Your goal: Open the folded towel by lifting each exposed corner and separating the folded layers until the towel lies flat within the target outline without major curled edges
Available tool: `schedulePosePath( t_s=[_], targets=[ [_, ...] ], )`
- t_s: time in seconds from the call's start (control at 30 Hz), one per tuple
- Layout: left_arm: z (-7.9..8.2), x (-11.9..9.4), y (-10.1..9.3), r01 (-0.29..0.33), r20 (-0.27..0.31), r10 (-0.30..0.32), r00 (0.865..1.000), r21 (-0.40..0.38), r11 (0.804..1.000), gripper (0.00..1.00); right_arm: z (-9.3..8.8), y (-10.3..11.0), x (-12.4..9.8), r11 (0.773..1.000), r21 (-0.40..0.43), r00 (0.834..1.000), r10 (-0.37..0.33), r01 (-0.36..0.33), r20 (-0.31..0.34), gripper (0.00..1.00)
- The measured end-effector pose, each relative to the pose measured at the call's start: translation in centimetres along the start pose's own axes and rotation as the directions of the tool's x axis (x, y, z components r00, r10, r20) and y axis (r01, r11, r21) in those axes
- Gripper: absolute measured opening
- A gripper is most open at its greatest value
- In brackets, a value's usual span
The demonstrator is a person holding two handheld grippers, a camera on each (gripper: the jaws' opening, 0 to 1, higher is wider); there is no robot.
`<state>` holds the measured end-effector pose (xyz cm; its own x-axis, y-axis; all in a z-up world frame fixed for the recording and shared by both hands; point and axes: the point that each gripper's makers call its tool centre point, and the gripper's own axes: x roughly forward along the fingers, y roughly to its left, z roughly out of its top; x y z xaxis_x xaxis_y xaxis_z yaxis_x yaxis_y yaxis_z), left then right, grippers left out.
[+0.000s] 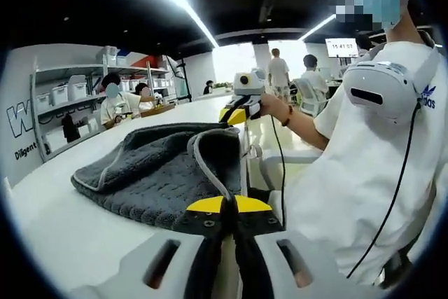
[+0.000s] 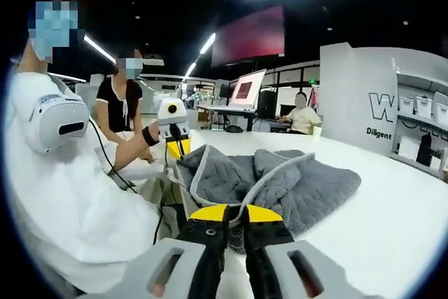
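Towel: grey, thick pile with a paler hemmed border, lying rumpled and partly folded on the white table. Near edge lifted off the surface at two places; the rest sags in loose folds between them.
Left gripper: seen from its own view, black jaws with yellow tips closed tight on a fold of the towel's hemmed edge, which rises up out of the pinch. In the right gripper view it appears beyond the towel, held by the person's hand with a dark wristband, clamped on the far corner.
Right gripper: jaws pressed together on the pale hem at the towel's near edge. In the left gripper view it shows at the far end of the towel, yellow tips at the cloth, a hand behind it.
Person: white shirt, seated at the table edge just beside the towel, a white device with a cable hanging at the chest.
Surroundings: shelving with white bins; other people at distant desks; strip lights overhead.
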<state>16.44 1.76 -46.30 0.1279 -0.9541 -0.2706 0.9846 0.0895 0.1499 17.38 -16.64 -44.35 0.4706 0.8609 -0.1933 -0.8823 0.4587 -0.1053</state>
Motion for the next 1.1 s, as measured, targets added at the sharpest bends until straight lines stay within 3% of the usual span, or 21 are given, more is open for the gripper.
schedulePosePath(
  t_s=[0.3,0.63,1.1],
  targets=[
    [-0.1,-0.1,-0.3,0.016,-0.018,-0.016,1.0,0.005,1.0,0.01,-0.8,0.2,-0.5,1.0,0.011,0.999,0.012,-0.011,-0.038,0.0],
    [-0.2,-0.6,-0.8,0.011,-0.056,-0.009,0.998,0.037,0.999,0.0,-1.8,1.6,-1.2,0.997,0.002,0.992,0.075,-0.075,-0.099,0.0],
    [-0.7,-0.9,-0.9,0.015,-0.087,-0.011,0.996,0.039,0.999,0.01,-2.7,1.5,-2.1,0.997,0.017,0.988,0.077,-0.076,-0.131,0.0]
  ],
)
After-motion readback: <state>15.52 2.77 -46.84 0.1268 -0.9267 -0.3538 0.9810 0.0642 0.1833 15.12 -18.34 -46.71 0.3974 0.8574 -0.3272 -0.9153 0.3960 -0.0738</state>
